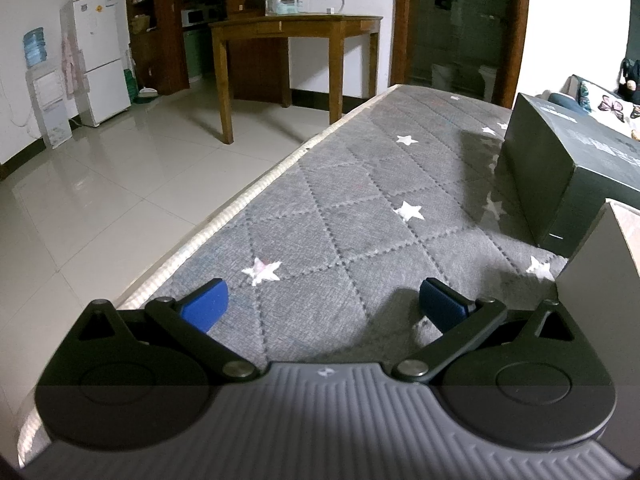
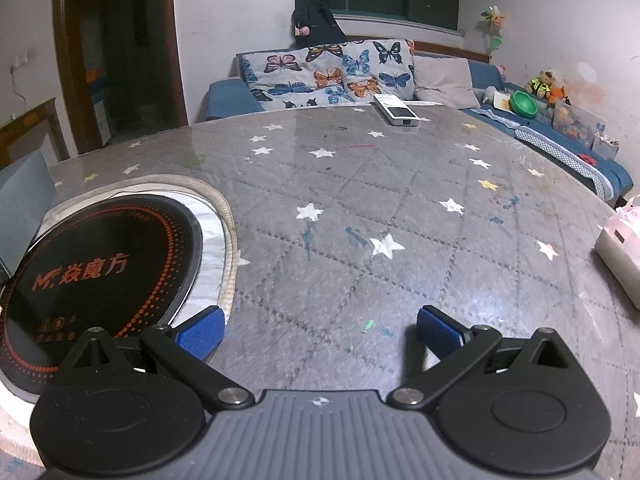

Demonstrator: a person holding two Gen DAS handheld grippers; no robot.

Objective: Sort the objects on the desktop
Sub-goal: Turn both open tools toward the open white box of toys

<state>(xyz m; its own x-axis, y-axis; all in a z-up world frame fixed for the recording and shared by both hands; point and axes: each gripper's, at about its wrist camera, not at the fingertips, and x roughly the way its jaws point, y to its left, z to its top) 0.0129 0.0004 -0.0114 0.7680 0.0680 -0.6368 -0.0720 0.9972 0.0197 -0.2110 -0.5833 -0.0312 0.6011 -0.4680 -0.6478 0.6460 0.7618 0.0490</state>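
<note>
Currently on my table (image 2: 360,208), grey quilted cover with white stars under a clear sheet: one white remote-like device (image 2: 396,111) at the far edge, lying flat, well apart from both grippers; one dark box (image 1: 568,160) at the right of my left wrist view, standing on the cover, with a grey box corner (image 1: 596,276) just beside it; one black round induction cooker (image 2: 100,264) with orange lettering, sunk in a ringed recess at the left of my right wrist view; one pale tissue box (image 2: 620,256) at the right edge. My left gripper (image 1: 324,304): blue fingers (image 1: 208,308) spread wide, nothing between them, low over the cover near the table's edge. My right gripper (image 2: 318,330): fingers likewise spread and empty, its left one just beside the cooker's rim. Beyond: butterfly-print sofa (image 2: 332,68), wooden side table (image 1: 296,28), white fridge (image 1: 100,52)
</note>
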